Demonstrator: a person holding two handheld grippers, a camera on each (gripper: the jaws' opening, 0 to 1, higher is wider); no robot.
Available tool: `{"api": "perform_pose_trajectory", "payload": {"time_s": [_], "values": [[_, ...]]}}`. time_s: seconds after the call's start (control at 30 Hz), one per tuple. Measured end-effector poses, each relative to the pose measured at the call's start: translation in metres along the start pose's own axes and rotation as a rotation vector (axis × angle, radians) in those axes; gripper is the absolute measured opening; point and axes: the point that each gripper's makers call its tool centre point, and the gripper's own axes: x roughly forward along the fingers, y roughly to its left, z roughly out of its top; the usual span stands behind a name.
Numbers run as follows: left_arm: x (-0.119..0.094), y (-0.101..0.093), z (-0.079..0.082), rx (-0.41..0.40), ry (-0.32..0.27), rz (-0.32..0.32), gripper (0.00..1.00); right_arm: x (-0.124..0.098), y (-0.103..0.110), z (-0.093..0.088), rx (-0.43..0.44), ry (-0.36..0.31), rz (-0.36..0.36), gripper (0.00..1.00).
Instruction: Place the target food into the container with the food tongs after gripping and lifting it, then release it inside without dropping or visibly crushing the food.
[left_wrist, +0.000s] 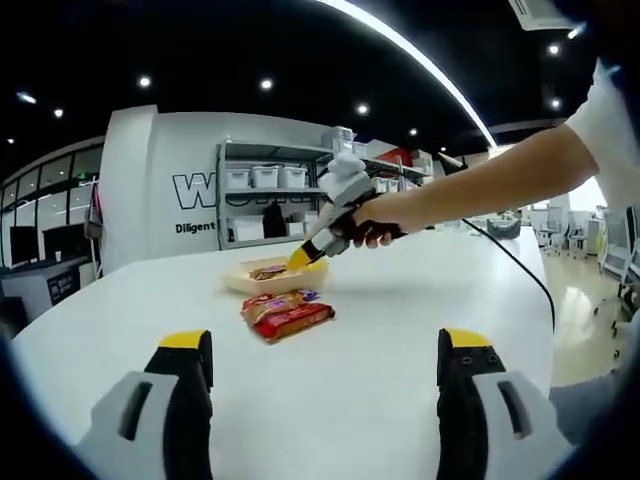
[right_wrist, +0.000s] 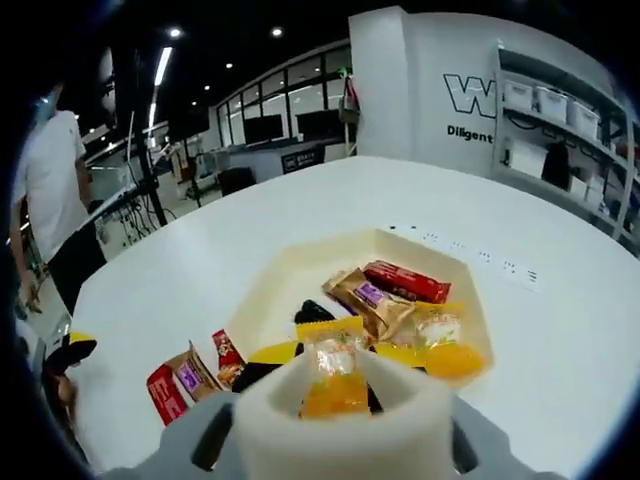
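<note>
Target food: small clear-wrapped sweet (right_wrist: 335, 385) with an orange centre, pinched between the yellow tips of the food tongs (right_wrist: 330, 345), held just above the near edge of the container (right_wrist: 290, 270); wrapper looks intact, no visible squashing.
Why held so: tips hang over the container's inside, apparently ready for lowering and release rather than a drop from height.
Food tongs: carried in the right gripper (right_wrist: 335, 400), black arms running forward from the white moulded holder, tips closed on the sweet.
Right gripper jaws: clamped on the tongs, narrow enough to keep the sweet pinched; in the left gripper view, seen as a white-wrapped tool (left_wrist: 335, 215) in the person's hand (left_wrist: 370, 228), yellow tip dipping at the container (left_wrist: 272, 275).
Container: shallow cream tray, already holding a gold packet (right_wrist: 368, 300), a red bar (right_wrist: 405, 282), and another orange sweet (right_wrist: 445, 350) near its right wall.
Outside the container: red and gold packets (right_wrist: 190, 378) lying on the surface (right_wrist: 200, 250) just beside the tray; in the left gripper view the same pile (left_wrist: 287, 312) sits in front of the tray.
Left gripper (left_wrist: 325, 365): jaws wide apart, holding nothing, hovering low over the surface, well back from the tray, likely kept clear of the work.
Judged stage: transfer nearly done, release not yet made.
</note>
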Motion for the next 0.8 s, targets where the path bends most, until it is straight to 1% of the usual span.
{"api": "perform_pose_trajectory", "payload": {"time_s": [0.1, 0.27, 0.33, 0.37, 0.4, 0.43, 0.47, 0.53, 0.63, 0.73, 0.8], "values": [[0.001, 0.001, -0.002, 0.003, 0.005, 0.0, 0.91, 0.006, 0.002, 0.004, -0.023, -0.006, -0.006, 0.19], [0.001, 0.0, -0.002, -0.006, 0.007, -0.005, 0.91, 0.009, 0.001, 0.005, -0.024, -0.013, -0.011, 0.19], [0.001, -0.001, -0.002, -0.01, 0.005, -0.013, 0.91, 0.008, -0.001, 0.006, -0.008, -0.022, -0.017, 0.2], [0.001, -0.003, -0.002, -0.012, 0.006, -0.018, 0.91, 0.006, -0.005, 0.007, -0.019, -0.029, -0.046, 0.2], [0.001, -0.003, -0.002, -0.01, 0.009, -0.019, 0.91, 0.004, -0.005, 0.006, -0.039, -0.034, -0.054, 0.21], [0.001, -0.003, -0.002, -0.012, 0.006, -0.018, 0.91, 0.002, -0.001, 0.006, -0.057, -0.044, -0.042, 0.21], [0.001, -0.003, -0.001, -0.016, 0.004, -0.02, 0.91, -0.001, -0.001, 0.007, -0.074, -0.065, -0.05, 0.21], [0.0, -0.002, -0.001, -0.024, 0.004, -0.018, 0.91, -0.008, 0.002, 0.006, -0.057, -0.073, -0.053, 0.22], [0.0, -0.003, -0.001, -0.019, 0.004, -0.02, 0.91, -0.015, 0.004, 0.013, -0.043, -0.11, -0.054, 0.22], [0.0, -0.004, -0.002, -0.022, 0.01, -0.029, 0.91, -0.025, 0.011, 0.018, -0.05, -0.127, -0.046, 0.22], [0.0, -0.005, -0.001, -0.021, 0.008, -0.03, 0.91, -0.027, 0.013, 0.024, -0.075, -0.141, -0.033, 0.22]]}}
